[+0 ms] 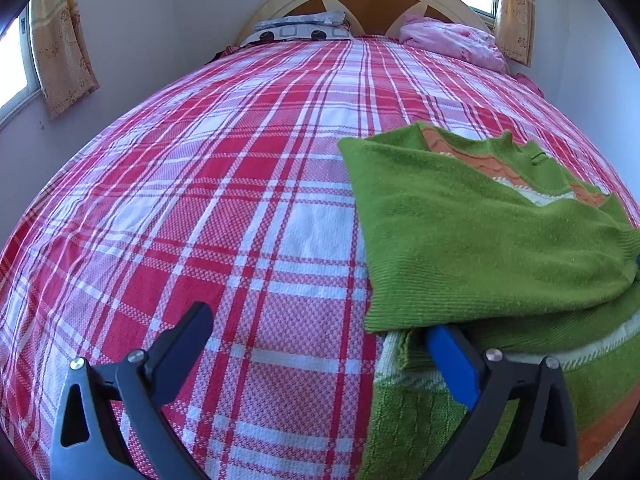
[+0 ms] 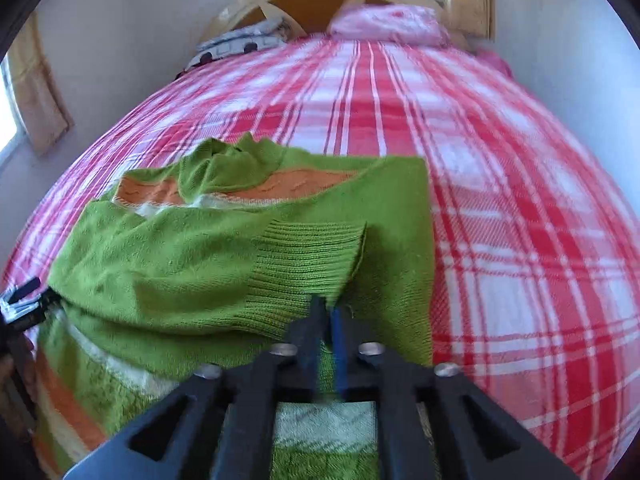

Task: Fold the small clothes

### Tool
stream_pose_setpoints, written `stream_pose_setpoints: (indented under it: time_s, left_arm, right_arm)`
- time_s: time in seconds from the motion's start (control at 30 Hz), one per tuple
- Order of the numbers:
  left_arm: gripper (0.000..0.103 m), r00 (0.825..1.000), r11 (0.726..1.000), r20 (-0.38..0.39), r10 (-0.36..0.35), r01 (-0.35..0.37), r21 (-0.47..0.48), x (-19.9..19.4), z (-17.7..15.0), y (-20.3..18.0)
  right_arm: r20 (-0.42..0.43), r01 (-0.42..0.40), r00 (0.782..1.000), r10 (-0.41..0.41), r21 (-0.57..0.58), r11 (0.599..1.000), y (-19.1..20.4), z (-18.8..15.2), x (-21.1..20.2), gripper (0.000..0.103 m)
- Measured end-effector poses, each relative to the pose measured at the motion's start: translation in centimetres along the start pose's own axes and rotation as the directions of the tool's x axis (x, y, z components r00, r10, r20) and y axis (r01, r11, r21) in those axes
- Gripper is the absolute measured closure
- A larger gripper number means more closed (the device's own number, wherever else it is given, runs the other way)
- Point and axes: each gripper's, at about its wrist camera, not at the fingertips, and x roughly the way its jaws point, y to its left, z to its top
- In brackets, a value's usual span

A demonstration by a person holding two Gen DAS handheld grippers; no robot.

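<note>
A small green sweater (image 1: 460,232) with orange and white stripes lies on the red-and-white plaid bedspread (image 1: 200,200), with one sleeve folded across its body. My left gripper (image 1: 320,344) is open wide at the sweater's left edge. Its blue-padded finger (image 1: 452,360) sits against the hem under the folded part, and its black finger (image 1: 188,340) is over bare bedspread. In the right wrist view my right gripper (image 2: 328,316) is shut on the lower corner of the ribbed sleeve cuff (image 2: 304,256), over the sweater (image 2: 180,256).
The plaid bedspread (image 2: 520,240) stretches far beyond the sweater. At the head of the bed are a patterned pillow (image 1: 300,28), a pink bundle (image 1: 452,40) and a curved wooden headboard (image 1: 368,0). Walls close in both sides, with a curtained window (image 1: 60,48) at the left.
</note>
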Motion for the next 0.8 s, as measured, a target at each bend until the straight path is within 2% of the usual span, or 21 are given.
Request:
stream_pose_setpoints:
  time_s: [0.13, 0.23, 0.37, 0.47, 0.6, 0.7, 0.8]
  left_arm:
    - [0.0, 1.0, 1.0, -0.006, -0.015, 0.015, -0.012, 0.1, 0.1, 0.2]
    - [0.0, 1.0, 1.0, -0.005, -0.016, 0.016, -0.01, 0.1, 0.0, 0.2]
    - [0.0, 0.999, 0.999, -0.005, -0.038, 0.038, -0.014, 0.0, -0.1, 0.4]
    - [0.0, 0.996, 0.996, 0.011, -0.084, 0.085, -0.031, -0.6, -0.4, 0.8]
    - [0.0, 0.988, 0.987, 0.032, -0.151, 0.153, -0.055, -1.1, -0.5, 1.4]
    - [0.0, 0.982, 0.981, 0.071, -0.177, 0.182, -0.073, -1.8, -0.7, 1.8]
    - [0.0, 0.973, 0.975, 0.141, -0.184, 0.199, -0.1, -3.0, -1.0, 2.5]
  right_arm:
    - [0.077, 0.038, 0.996, -0.038, -0.001, 0.999, -1.0, 0.6, -2.5, 0.102]
    - [0.038, 0.098, 0.995, -0.097, -0.009, 0.995, -1.3, 0.3, -1.4, 0.102]
    - [-0.002, 0.1, 0.995, -0.1, -0.005, 0.995, -1.7, -1.3, 0.1, 0.102]
    - [0.005, 0.147, 0.989, -0.147, -0.04, 0.988, -1.3, -1.9, -0.1, 0.102]
    - [-0.001, 0.171, 0.985, -0.171, -0.054, 0.984, -1.6, -2.0, -0.2, 0.102]
    - [-0.013, 0.216, 0.976, -0.217, -0.046, 0.975, -2.2, -1.8, 0.1, 0.103]
    - [-0.022, 0.202, 0.979, -0.203, -0.019, 0.979, -3.1, -1.8, 0.0, 0.103]
